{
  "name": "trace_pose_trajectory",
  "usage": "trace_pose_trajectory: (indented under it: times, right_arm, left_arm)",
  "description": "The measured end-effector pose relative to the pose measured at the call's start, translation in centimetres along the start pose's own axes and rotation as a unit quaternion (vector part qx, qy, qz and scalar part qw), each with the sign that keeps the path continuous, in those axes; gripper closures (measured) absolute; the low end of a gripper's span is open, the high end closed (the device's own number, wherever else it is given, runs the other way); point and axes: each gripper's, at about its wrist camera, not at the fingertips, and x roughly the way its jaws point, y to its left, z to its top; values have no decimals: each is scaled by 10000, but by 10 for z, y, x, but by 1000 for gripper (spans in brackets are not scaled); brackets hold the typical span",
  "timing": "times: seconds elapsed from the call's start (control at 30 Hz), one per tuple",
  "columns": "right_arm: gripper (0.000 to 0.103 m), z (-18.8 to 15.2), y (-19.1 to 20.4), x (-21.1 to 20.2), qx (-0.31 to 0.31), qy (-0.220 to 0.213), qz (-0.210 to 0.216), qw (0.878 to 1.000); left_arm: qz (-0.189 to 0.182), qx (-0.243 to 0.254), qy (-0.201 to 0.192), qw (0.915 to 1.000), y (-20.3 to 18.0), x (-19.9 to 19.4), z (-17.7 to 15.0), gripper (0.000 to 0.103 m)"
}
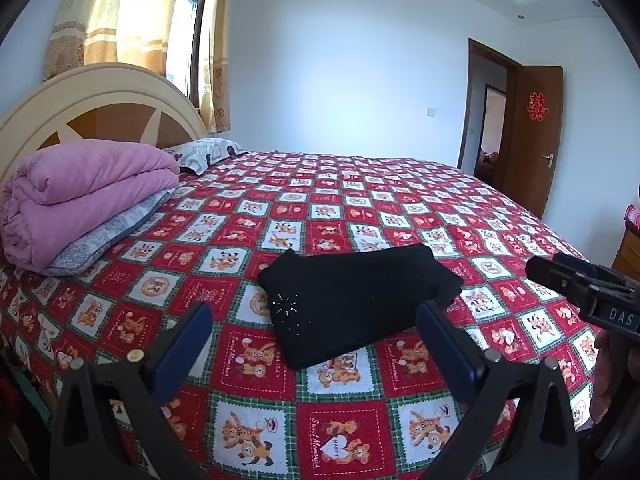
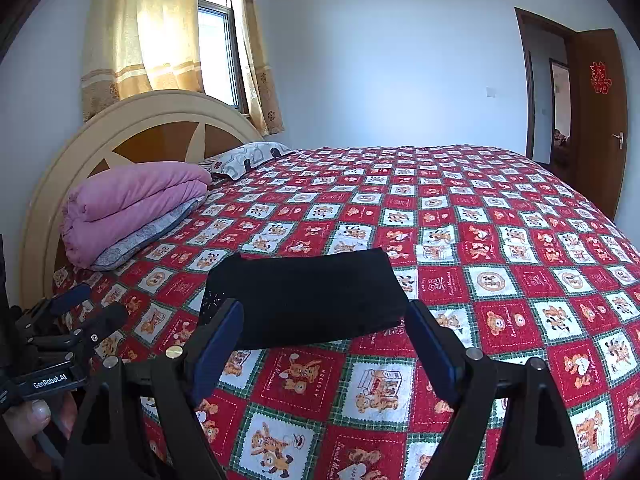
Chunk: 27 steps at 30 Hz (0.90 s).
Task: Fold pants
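two blue-padded fingers of the left gripper point(image 1: 314, 344) fill the bottom of the left wrist view, spread wide with nothing between them. from there, the black pants point(image 1: 356, 300) lie at twelve o'clock, just ahead of the fingertips and apart from them, already folded into a compact thick rectangle on the red checked bedspread point(image 1: 256, 420). its long axis runs from about ten o'clock to four o'clock across that view, with a small sparkly motif near the left end.

in the right wrist view the right gripper point(image 2: 324, 338) is likewise spread wide and empty. the pants point(image 2: 304, 300) sit at twelve o'clock, their near edge showing between and just beyond the fingertips; whether a pad touches the cloth cannot be told. the right gripper looks the nearer of the two, and the bundle's long side faces it squarely.

further out, at ten o'clock, a folded pink quilt point(image 2: 132, 208) rests on a grey pillow by the cream headboard point(image 2: 120, 124). a curtained window point(image 2: 216, 40) is at eleven o'clock, a brown door point(image 2: 600, 112) at two o'clock.

judging by the neat bundle, folding seems nearly or fully done.
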Motion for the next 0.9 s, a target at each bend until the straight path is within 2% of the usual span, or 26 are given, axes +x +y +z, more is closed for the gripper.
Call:
trace_pose_trajectory:
  times: [0.33,0.57,0.73,0.9]
  right_arm:
    - [19,-1,-1,0,-1,5,-7,10000]
    - [19,-2,-2,-2,12,-28,-10,10000]
    - [19,-2,-1,-5,0,-74,-2,10000]
    - [19,-1,1,-7,-23,-95,15,10000]
  left_arm:
    - [40,73,38,10000,-1,1,1,0]
    - [155,218,-123,9996,-4,-5,4,0]
    - [91,133,-167,9997,-2,-9,7,0]
    - [195,163,-280,9993,-2,-13,9,0]
